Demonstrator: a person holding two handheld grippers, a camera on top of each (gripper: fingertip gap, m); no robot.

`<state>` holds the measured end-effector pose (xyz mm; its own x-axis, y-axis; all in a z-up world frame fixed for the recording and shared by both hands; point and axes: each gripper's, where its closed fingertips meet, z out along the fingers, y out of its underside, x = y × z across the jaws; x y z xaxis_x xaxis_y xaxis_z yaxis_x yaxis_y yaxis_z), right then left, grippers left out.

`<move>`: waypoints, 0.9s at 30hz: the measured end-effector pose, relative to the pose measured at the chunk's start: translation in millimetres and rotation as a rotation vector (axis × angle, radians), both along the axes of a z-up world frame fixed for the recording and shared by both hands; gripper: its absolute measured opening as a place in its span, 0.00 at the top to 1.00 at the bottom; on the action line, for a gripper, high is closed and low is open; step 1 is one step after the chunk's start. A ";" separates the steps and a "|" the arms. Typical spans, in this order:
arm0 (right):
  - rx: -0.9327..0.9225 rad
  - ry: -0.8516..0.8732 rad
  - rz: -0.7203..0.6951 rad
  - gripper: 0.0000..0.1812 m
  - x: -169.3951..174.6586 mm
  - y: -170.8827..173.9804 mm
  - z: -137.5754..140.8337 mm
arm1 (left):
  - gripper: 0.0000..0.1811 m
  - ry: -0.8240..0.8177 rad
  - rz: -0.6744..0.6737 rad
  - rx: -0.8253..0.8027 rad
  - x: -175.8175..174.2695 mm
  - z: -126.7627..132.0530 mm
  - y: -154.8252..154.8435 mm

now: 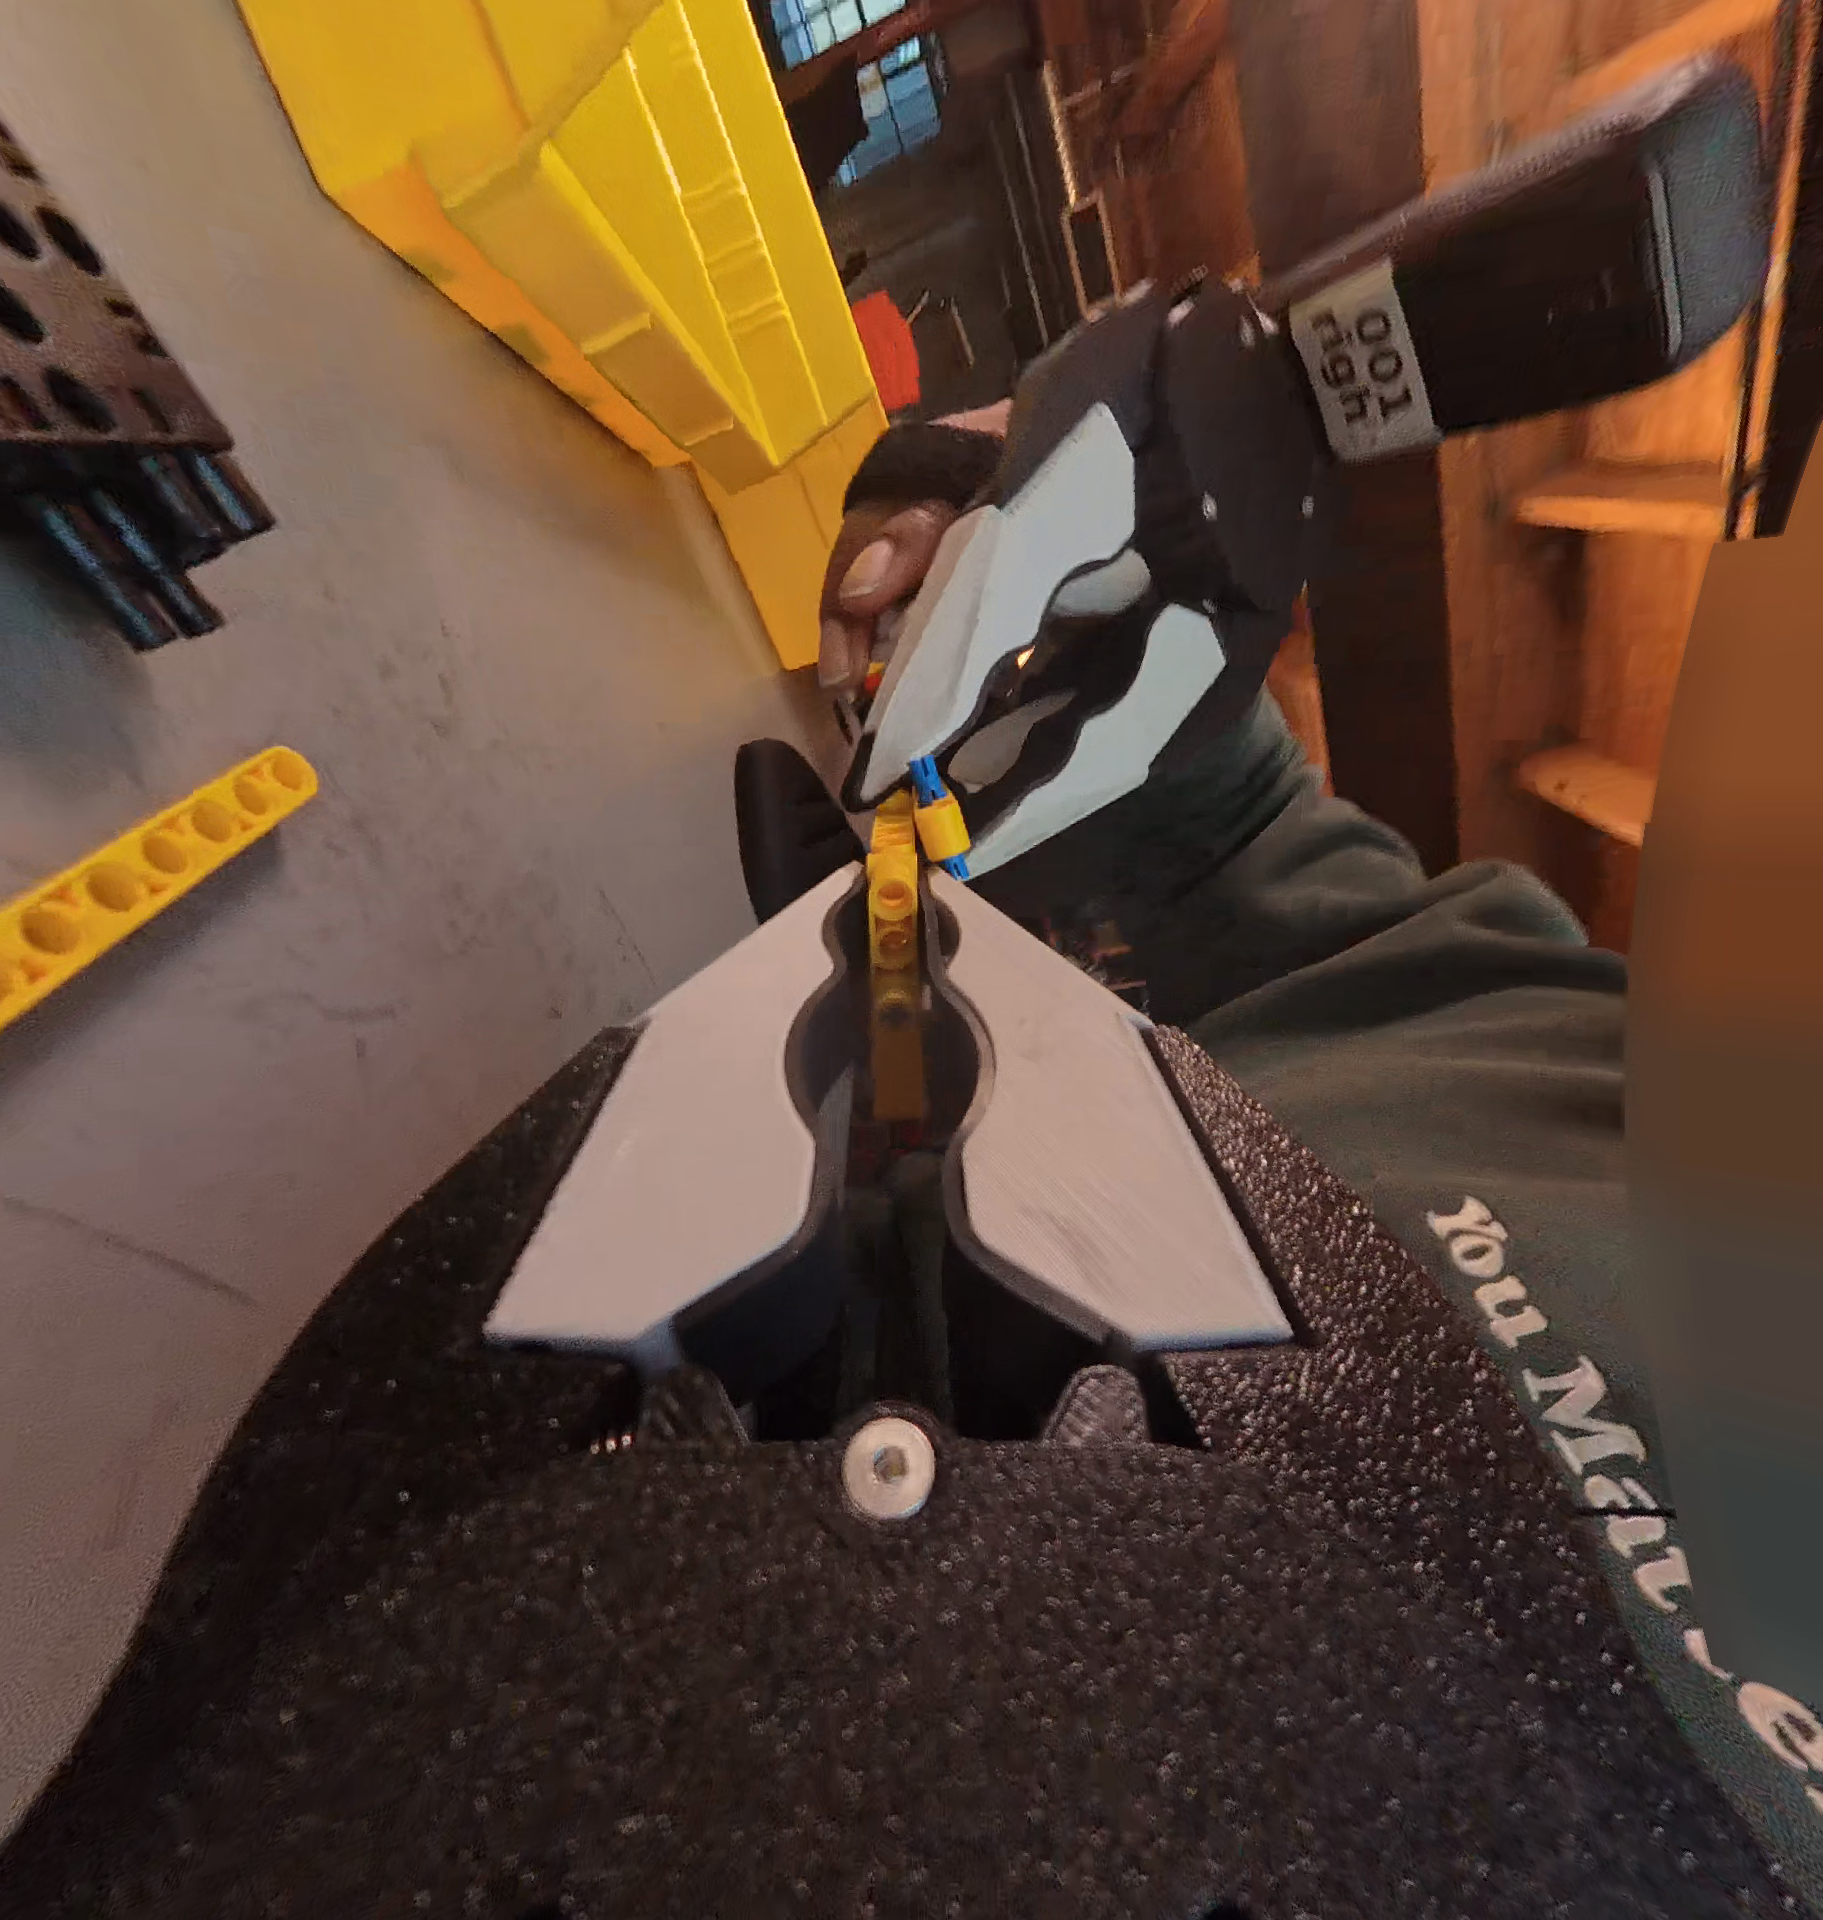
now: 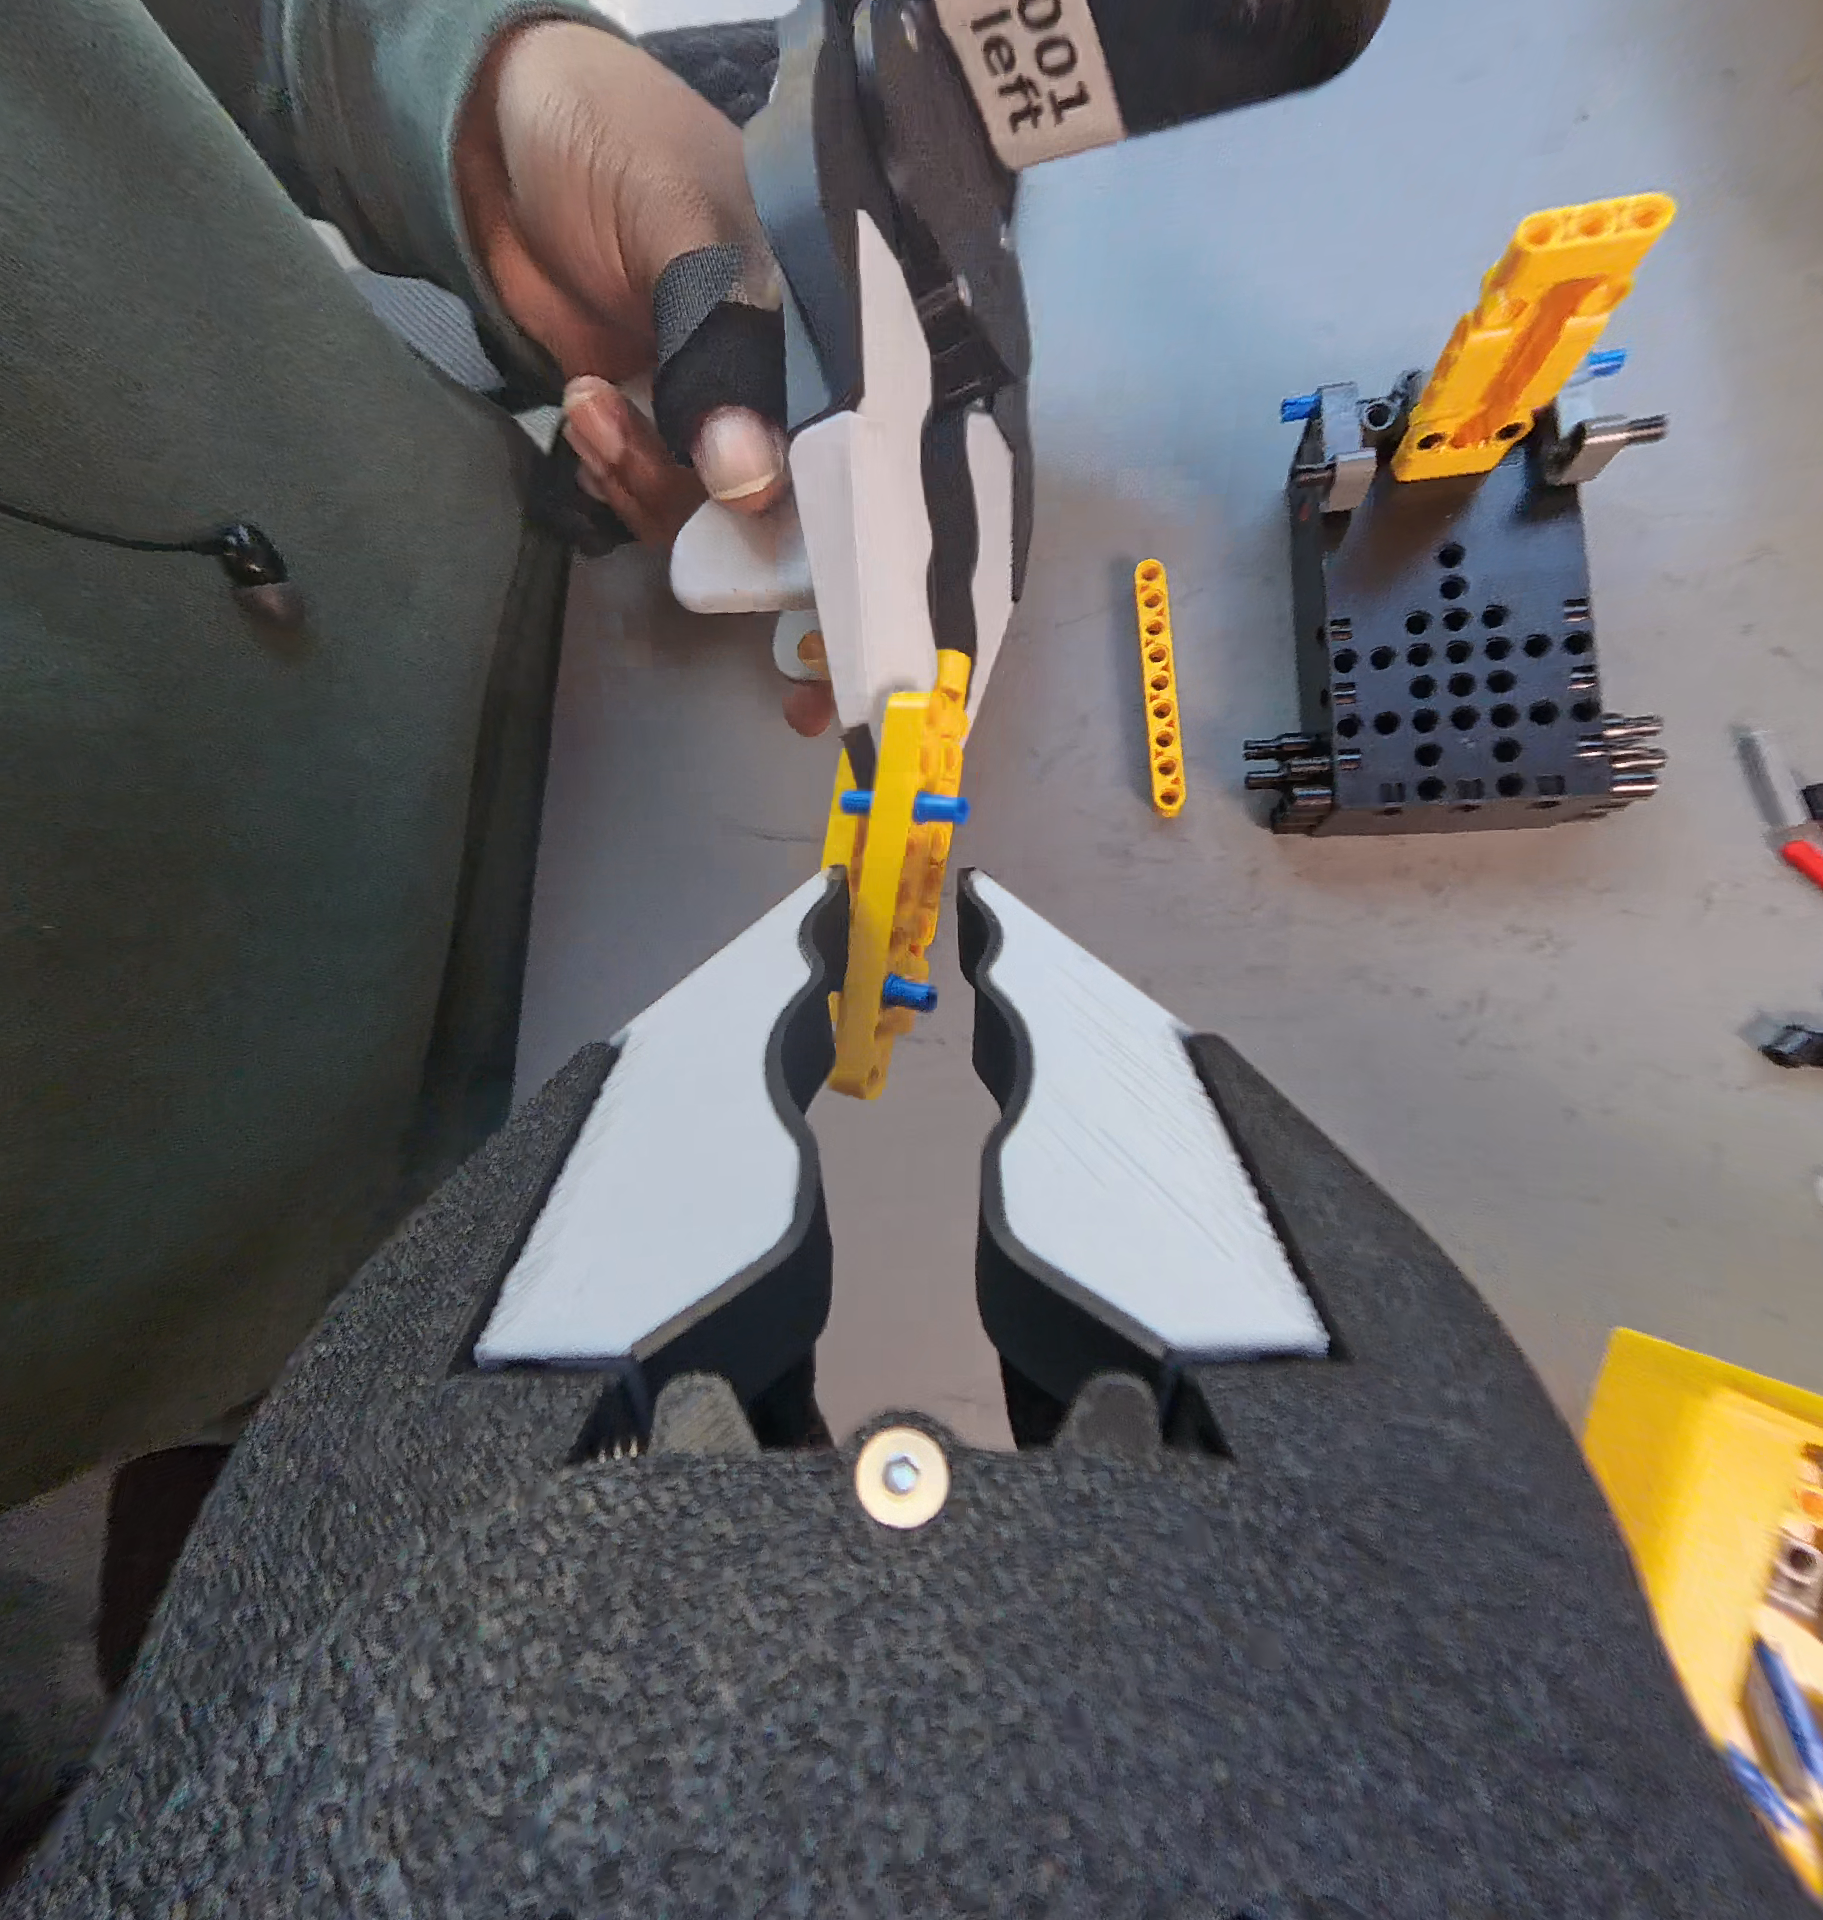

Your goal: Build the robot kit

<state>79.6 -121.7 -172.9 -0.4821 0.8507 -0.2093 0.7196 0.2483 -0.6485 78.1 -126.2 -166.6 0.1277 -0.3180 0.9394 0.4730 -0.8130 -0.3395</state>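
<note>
My left gripper (image 1: 899, 883) is shut on a yellow perforated beam assembly (image 1: 894, 977), which sits edge-on between its fingers. In the right wrist view the left gripper (image 2: 886, 717) comes down from above and holds the top of this yellow assembly (image 2: 891, 914), which carries short blue pins (image 2: 938, 807). My right gripper (image 2: 896, 883) is open, with its fingers on either side of the assembly's lower part. The left finger is close against it and a gap shows on the right. In the left wrist view the right gripper (image 1: 922, 826) has its tips around a blue pin (image 1: 928, 779).
A black perforated block (image 2: 1447, 665) with a yellow piece (image 2: 1530, 322) on top stands on the grey table (image 2: 1302, 1039). A loose yellow beam (image 2: 1158, 686) lies beside it. A yellow bin (image 2: 1738, 1558) is at lower right, with small red and black parts (image 2: 1821, 831) at the right edge. A person's hand and green sleeve are close by. The tips of both grippers are at nearly the same place. The black perforated block (image 2: 1447, 665) sits 12 centimeters or so from the ends of my right fingers.
</note>
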 end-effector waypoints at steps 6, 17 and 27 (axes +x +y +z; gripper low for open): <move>-0.356 0.007 -0.031 0.95 4.8 -13.4 -0.4 | 0.96 0.289 -0.142 0.160 5.1 -1.4 -12.9; -0.260 0.271 -0.198 0.95 -11.1 2.0 2.8 | 0.95 0.347 -0.146 0.179 -9.0 -5.9 -3.2; 0.209 0.332 -0.112 0.96 -10.6 14.3 11.2 | 0.96 -0.032 -0.082 0.007 -6.4 0.9 4.6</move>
<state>69.0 -107.3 -161.7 -0.3964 0.9095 0.1255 0.5092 0.3316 -0.7942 71.7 -121.6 -165.7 0.0711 -0.3332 0.9402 0.4158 -0.8469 -0.3316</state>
